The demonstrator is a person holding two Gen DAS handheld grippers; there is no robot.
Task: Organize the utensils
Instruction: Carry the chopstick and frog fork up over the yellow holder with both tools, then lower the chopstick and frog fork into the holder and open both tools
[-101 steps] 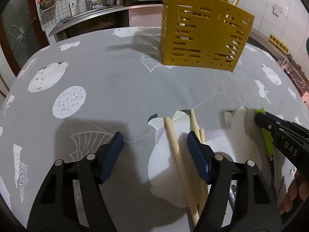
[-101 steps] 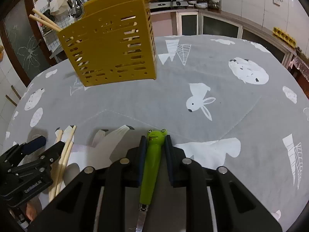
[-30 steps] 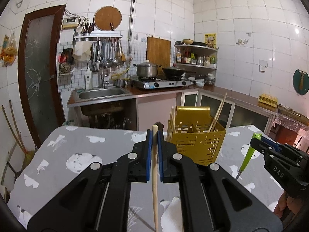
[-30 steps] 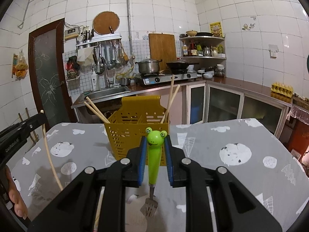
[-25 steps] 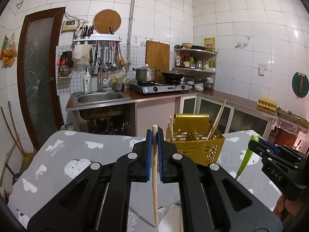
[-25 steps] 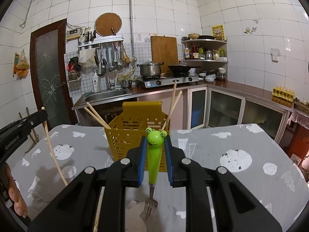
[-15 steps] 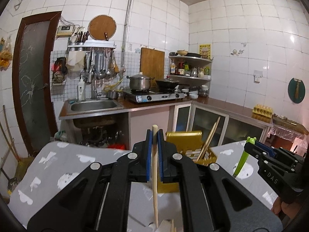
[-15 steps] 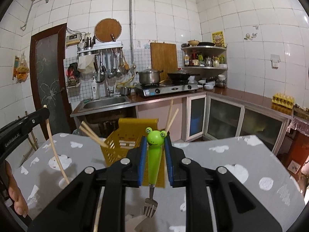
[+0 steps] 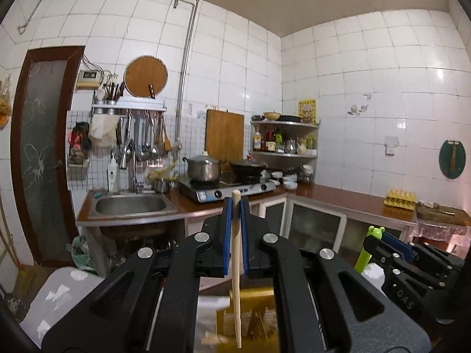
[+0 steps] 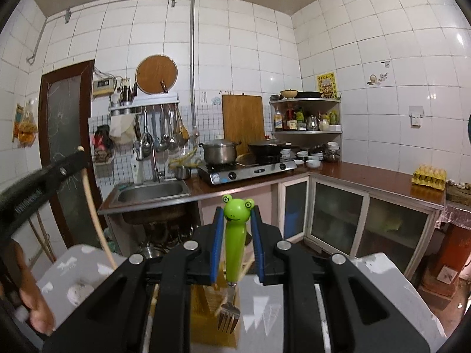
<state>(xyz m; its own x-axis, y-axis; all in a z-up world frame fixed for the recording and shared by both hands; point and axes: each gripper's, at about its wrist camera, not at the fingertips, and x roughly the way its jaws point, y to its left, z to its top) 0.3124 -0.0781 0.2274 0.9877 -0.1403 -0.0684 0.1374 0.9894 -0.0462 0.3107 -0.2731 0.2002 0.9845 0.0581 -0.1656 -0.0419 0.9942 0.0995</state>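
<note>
Presently left gripper (image 9: 235, 223) is clamped near the top of a pale wooden chopstick (image 9: 236, 279), light, stiff, hanging above the slotted yellow plastic holder (image 9: 259, 320); right gripper (image 10: 237, 235) pinches a green frog-headed fork (image 10: 234, 244) at its smooth, slippery handle

Pot (image 9: 203, 167) on stove (image 9: 226, 189)

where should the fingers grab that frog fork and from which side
Grip the frog fork on its thick green handle, just below the frog head, as the right gripper does now. Come in level from the side, one of the fingers on each flank. The handle is round and broad, while the metal neck and tines hanging below are thin and slippery.
</note>
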